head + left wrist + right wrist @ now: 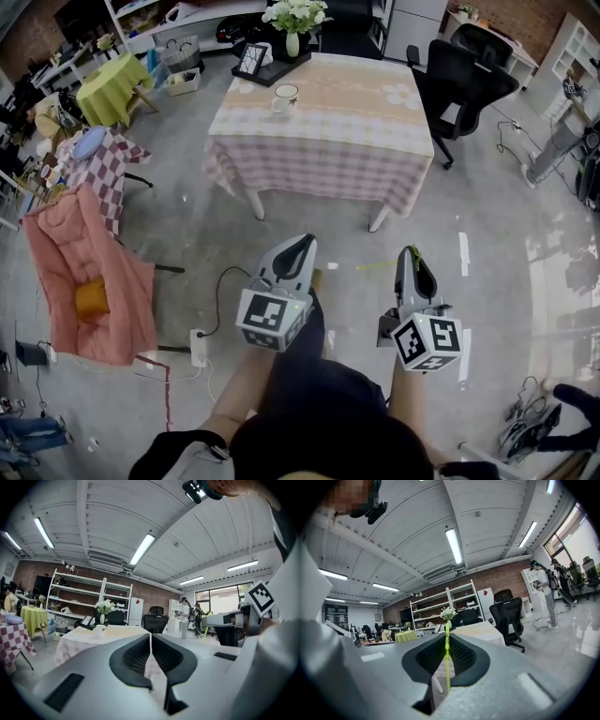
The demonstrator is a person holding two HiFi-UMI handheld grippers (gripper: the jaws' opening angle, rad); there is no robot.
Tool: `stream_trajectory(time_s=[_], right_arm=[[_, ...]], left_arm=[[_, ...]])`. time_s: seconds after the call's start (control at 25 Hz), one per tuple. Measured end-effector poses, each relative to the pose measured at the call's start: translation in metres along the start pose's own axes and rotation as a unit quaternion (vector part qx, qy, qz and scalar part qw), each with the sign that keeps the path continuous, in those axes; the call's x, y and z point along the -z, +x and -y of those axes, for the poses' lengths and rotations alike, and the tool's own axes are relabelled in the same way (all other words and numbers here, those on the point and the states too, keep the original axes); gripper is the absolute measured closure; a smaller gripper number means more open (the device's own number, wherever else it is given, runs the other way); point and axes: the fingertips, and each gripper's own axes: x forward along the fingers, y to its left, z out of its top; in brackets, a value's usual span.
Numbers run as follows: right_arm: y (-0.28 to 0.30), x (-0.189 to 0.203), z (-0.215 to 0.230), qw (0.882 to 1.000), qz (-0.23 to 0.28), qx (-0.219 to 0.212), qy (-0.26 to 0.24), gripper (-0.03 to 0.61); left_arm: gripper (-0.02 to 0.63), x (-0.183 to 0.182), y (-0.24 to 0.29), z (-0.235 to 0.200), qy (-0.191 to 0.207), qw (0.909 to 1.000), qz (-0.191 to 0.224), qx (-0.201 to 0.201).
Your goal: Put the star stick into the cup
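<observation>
Status: thin yellow-green star stick (447,663) pinched in right gripper (413,255); left gripper (302,247) pressed together, empty. White cup (284,98) on checked-cloth table (375,150), well apart. Approach and insertion not yet done.

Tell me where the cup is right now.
In the head view the white cup stands on the table, near its far left corner, just in front of the black tray.

You had the thin yellow-green star stick (447,667) pinched in your right tool (412,255); the white cup (284,98) stood upright on the counter (337,127), well apart.
</observation>
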Motion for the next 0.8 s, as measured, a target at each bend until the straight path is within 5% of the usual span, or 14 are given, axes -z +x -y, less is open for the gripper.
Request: stream_trajectory(time_s=[0.8], right_arm=[[0.107, -0.029, 0.056, 1.0, -0.002, 0.025, 0.011, 0.558]], left_arm=[[0.594, -0.02, 0.121, -0.039, -0.011, 0.9998, -0.008, 0.018]])
